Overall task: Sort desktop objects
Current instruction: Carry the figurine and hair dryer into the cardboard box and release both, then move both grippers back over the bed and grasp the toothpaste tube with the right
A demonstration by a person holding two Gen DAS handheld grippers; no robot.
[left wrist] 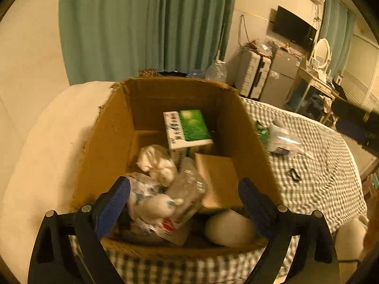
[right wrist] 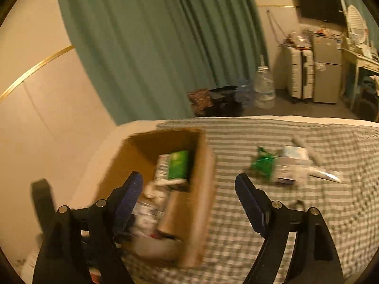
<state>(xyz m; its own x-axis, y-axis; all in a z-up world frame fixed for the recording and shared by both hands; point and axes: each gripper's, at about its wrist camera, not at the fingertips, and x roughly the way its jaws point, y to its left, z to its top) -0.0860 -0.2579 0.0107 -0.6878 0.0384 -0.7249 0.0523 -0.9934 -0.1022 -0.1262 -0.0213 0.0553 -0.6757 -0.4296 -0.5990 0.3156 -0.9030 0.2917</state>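
An open cardboard box (left wrist: 111,127) stands on a green checked cloth. It holds a green-and-white carton (left wrist: 187,127), crumpled white tissue (left wrist: 157,163), a clear plastic bottle (left wrist: 187,187), a flat brown box (left wrist: 219,179) and a white round object (left wrist: 228,228). My left gripper (left wrist: 183,197) is open and empty, hovering over the box's near end. My right gripper (right wrist: 188,190) is open and empty above the box's right wall (right wrist: 201,189). A green packet (right wrist: 263,163) and plastic-wrapped items (right wrist: 293,165) lie on the cloth to the right.
A small black clip (left wrist: 293,174) lies on the checked cloth (left wrist: 319,165) right of the box. A white rod (right wrist: 308,149) lies beyond the packets. Green curtain, water jugs, suitcase and small fridge stand behind. A dark object (right wrist: 41,198) shows at left.
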